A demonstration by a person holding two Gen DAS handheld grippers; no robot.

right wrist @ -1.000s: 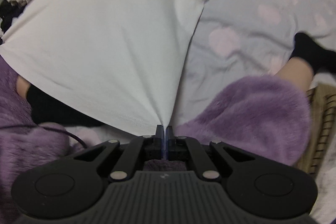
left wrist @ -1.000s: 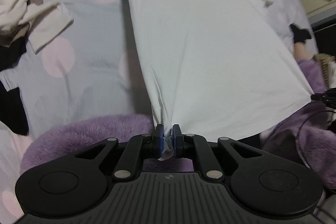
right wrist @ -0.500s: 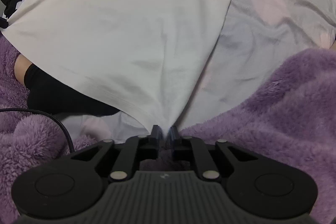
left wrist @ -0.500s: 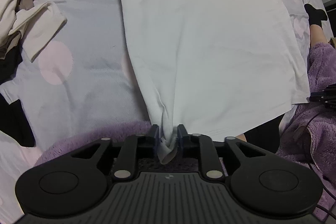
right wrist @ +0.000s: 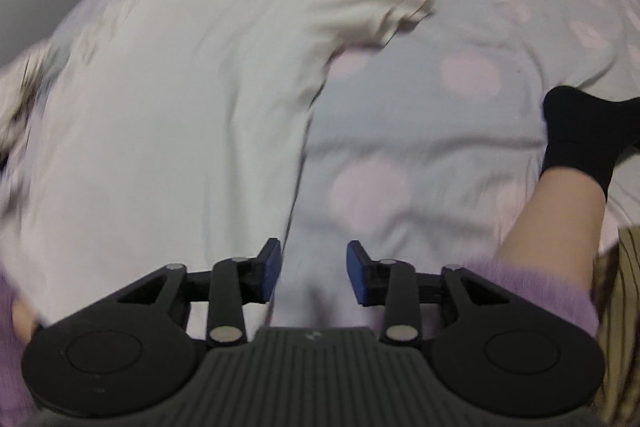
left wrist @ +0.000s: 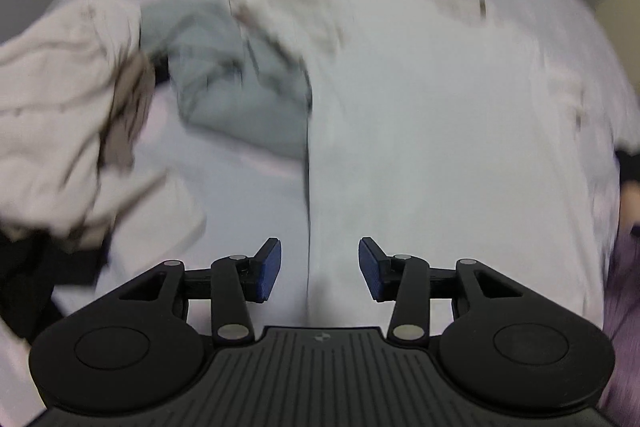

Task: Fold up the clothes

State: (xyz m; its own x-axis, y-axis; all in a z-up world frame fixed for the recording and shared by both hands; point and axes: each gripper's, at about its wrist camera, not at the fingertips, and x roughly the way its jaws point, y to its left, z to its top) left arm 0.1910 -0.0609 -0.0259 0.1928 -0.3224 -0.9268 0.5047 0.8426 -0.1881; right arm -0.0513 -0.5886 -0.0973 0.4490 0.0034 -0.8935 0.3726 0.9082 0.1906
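Note:
A white T-shirt (left wrist: 440, 131) lies spread flat on the dotted bed sheet (left wrist: 248, 195). My left gripper (left wrist: 319, 269) is open and empty, over the shirt's left side edge near the hem. In the right wrist view the same shirt (right wrist: 168, 115) fills the left half, with one short sleeve (right wrist: 384, 11) sticking out to the right. My right gripper (right wrist: 314, 275) is open and empty over the shirt's right side edge. Both views are motion-blurred.
A grey garment (left wrist: 240, 87) and a cream pile (left wrist: 64, 115) lie left of the shirt, with dark cloth (left wrist: 24, 279) at the left edge. A leg in a black sock (right wrist: 580, 139) and a purple fleece cuff (right wrist: 532, 283) are at the right.
Both grippers have opened and let go of the shirt's hem corners. The shirt has dropped flat onto the bed, and both grippers have moved forward over it.

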